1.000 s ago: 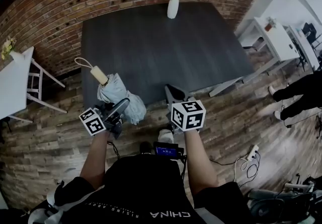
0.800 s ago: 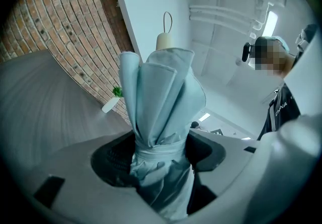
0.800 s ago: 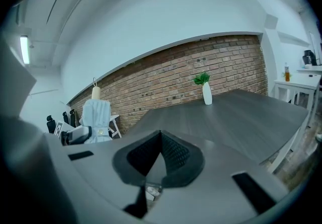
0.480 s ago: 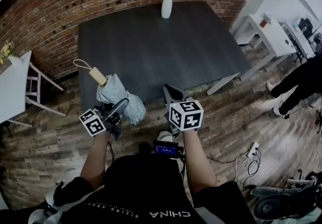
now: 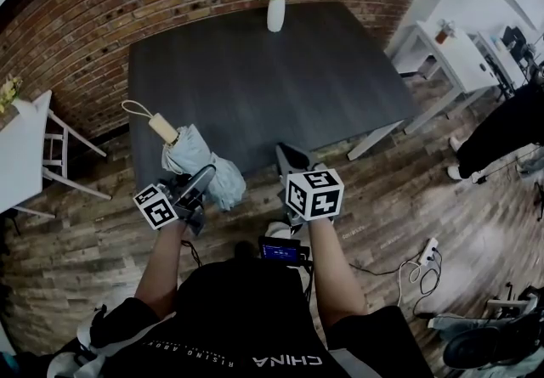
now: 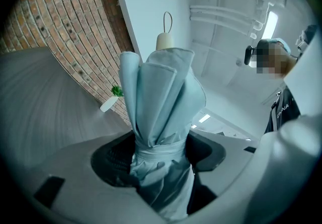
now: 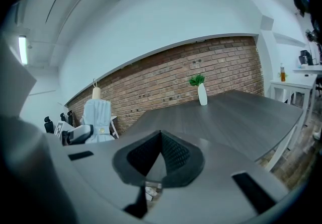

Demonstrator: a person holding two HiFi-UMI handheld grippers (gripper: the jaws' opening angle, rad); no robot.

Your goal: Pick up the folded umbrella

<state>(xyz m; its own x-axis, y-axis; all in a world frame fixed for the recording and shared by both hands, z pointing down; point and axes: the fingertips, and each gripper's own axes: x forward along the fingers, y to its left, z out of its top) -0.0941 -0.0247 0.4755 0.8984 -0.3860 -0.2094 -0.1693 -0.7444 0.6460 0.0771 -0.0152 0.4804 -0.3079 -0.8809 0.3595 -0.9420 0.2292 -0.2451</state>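
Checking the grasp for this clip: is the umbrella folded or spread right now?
Folded. The umbrella has its canopy gathered in pleats and cinched by its strap, with the left gripper shut on it.

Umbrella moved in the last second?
No. The folded umbrella, clamped in the left gripper, still hangs over the dark table's near-left corner.
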